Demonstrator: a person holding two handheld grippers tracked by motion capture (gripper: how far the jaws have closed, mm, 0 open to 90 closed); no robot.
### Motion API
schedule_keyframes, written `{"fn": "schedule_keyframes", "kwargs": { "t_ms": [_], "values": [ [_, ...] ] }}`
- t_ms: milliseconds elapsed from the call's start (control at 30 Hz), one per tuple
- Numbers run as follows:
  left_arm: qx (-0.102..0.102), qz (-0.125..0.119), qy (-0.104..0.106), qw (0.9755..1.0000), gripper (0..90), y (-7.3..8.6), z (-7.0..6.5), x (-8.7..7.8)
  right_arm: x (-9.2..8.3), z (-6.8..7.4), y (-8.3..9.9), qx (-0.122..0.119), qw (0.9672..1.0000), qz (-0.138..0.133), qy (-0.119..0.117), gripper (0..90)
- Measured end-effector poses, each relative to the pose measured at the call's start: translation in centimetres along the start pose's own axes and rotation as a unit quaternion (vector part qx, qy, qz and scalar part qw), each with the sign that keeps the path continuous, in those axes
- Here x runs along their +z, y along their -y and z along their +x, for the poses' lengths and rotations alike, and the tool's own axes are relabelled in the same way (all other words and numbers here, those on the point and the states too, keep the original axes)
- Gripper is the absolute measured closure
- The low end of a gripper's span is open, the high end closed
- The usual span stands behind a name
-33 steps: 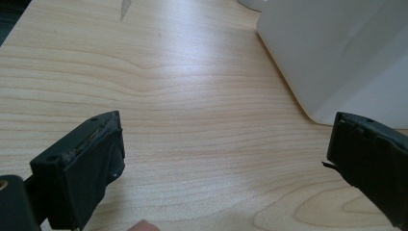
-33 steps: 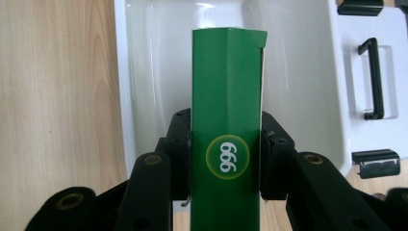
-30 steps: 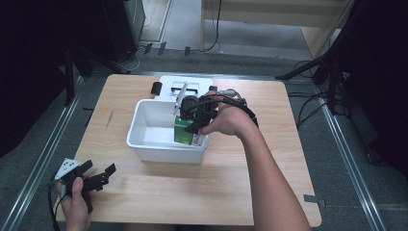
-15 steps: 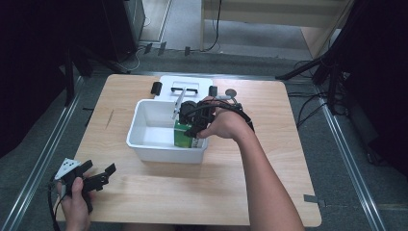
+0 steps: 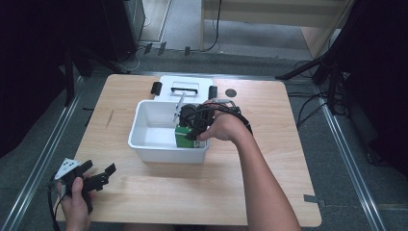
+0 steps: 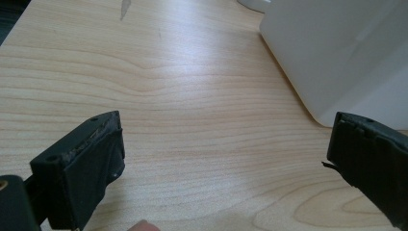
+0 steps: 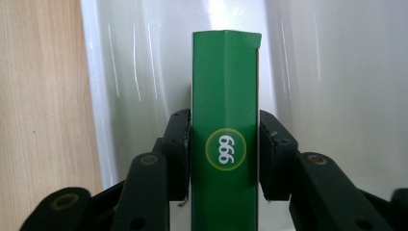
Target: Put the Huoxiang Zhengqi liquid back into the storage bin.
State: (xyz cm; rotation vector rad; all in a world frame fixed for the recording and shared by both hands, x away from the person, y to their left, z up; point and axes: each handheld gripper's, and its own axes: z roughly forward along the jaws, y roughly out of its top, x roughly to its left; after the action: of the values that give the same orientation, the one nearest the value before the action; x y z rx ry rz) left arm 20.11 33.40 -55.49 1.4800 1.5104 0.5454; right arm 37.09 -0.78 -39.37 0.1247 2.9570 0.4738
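A green box marked 999 stands inside the white bin, near its right front corner. My right gripper reaches down into the bin and is shut on the box. In the right gripper view the box sits upright between the two pads of the right gripper, with the bin wall behind it. At the table's front left corner my left gripper rests open, holding nothing. The left gripper looks over bare wood toward the bin's outer wall.
A white lid with a black handle lies behind the bin, with black clips at its sides. A small dark disc lies on the wooden table. Stand legs rise off the right edge.
The right hand has come down and toward the front, sinking the green box deeper into the bin. The left gripper has stayed where it was.
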Motion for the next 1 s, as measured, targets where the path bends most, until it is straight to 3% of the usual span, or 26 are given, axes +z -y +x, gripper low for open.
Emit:
{"fn": "schedule_keyframes", "kwargs": {
  "t_ms": [300,333,400,567,600,633,667,700,767,800,900,967,1000],
  "values": [
    [0.001,0.001,0.0,1.0,0.0,0.0,0.0,0.0,-1.0,-0.1,0.4,0.033,0.9993,-0.018,0.005,49.2],
    [0.001,0.001,0.0,1.0,0.1,0.0,0.0,0.0,-1.3,-0.1,0.5,0.057,0.9981,-0.024,0.004,43.5],
    [0.001,0.001,0.0,1.0,0.1,0.0,0.0,0.0,-1.6,-0.1,0.6,0.082,0.9962,-0.029,0.002,39.5],
    [0.002,0.002,0.0,1.0,0.0,0.0,0.0,0.0,-2.3,-0.5,1.2,0.116,0.992,-0.051,0.008,34.2],
    [0.001,0.002,0.0,1.0,0.0,0.0,0.0,0.0,-2.7,-0.5,1.5,0.136,0.9886,-0.064,0.011,29.4],
    [0.001,0.002,0.0,1.0,0.0,0.0,0.0,0.0,-2.7,-0.5,1.5,0.136,0.9886,-0.064,0.011,29.4],
    [0.002,0.002,0.0,1.0,0.0,0.0,0.0,0.0,-2.9,-0.6,1.7,0.147,0.9865,-0.071,0.012,27.5],
    [0.002,0.002,0.0,1.0,0.1,0.0,0.0,0.0,-3.5,-0.7,2.2,0.168,0.9816,-0.088,0.021,26.2],
    [0.002,0.001,-0.001,1.0,0.1,0.0,0.0,0.0,-3.6,-0.7,2.4,0.174,0.98,-0.094,0.023,26.3],
    [0.002,0.001,-0.001,1.0,0.1,0.0,0.0,0.0,-4.0,-0.8,3.0,0.193,0.9744,-0.112,0.028,26.6],
    [0.002,0.0,-0.001,1.0,0.1,0.0,0.0,0.0,-4.4,-0.9,4.0,0.215,0.9672,-0.131,0.038,26.5],
    [0.003,0.0,-0.001,1.0,0.1,0.0,0.0,0.0,-4.7,-1.1,4.8,0.235,0.9604,-0.142,0.048,25.9],
    [0.003,0.0,-0.001,1.0,0.0,0.0,0.0,0.0,-4.7,-1.1,4.8,0.235,0.9604,-0.142,0.048,25.9]
  ]
}}
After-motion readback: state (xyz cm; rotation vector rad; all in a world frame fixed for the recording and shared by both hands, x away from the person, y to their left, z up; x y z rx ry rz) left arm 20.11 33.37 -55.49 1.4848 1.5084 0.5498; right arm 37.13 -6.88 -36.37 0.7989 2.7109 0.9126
